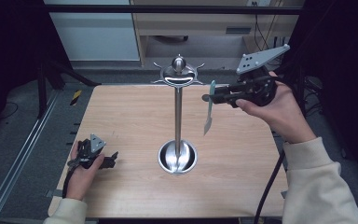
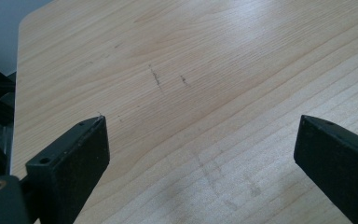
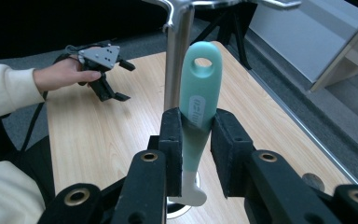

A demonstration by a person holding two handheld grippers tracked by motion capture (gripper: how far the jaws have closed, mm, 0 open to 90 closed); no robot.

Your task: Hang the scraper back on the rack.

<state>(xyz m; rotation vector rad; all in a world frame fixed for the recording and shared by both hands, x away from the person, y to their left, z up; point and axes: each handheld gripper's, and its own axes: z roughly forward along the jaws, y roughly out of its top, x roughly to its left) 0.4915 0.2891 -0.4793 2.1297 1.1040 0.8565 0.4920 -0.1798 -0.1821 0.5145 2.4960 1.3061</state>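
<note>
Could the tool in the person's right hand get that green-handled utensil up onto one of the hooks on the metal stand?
Probably yes. The right tool grips the utensil with its hanging hole uppermost, beside the stand; nothing sits between it and the hooks.

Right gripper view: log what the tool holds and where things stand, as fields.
held: teal-handled utensil, upright, hole end up
right tool: shut on the handle
stand: metal pole with hooks on top, just behind the utensil
left tool: open, nothing between its jaws, low over the table
hooks: none bears a utensil
</note>
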